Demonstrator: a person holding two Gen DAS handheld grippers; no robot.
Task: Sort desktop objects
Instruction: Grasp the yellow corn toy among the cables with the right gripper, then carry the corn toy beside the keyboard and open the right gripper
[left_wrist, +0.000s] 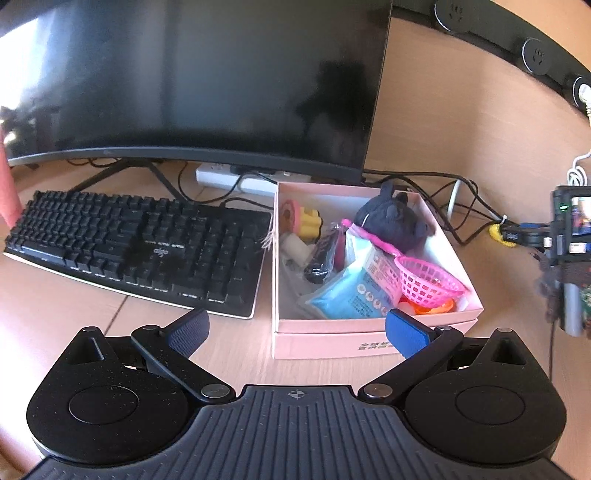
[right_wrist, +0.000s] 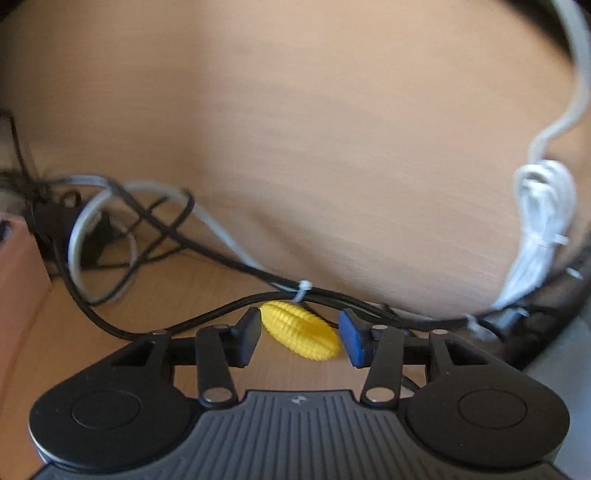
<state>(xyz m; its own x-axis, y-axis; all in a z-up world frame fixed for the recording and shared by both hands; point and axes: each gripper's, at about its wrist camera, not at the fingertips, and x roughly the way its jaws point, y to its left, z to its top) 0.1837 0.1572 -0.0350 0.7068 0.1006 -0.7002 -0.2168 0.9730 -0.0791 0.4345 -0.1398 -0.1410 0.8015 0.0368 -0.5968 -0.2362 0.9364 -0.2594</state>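
Left gripper (left_wrist: 295, 328): I keep fingers wide apart, empty, near pink box (left_wrist: 369, 343).
Right gripper (right_wrist: 301, 338): fingers apart around yellow toy (right_wrist: 300, 334), not pressing.

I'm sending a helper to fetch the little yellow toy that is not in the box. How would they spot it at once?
Start at the pink box right of the keyboard, then look further right to the tangle of black cables on the wooden desk. The yellow toy corn cob lies there between the right gripper's open fingers. It is the only yellow, ridged, oval thing among the cables.
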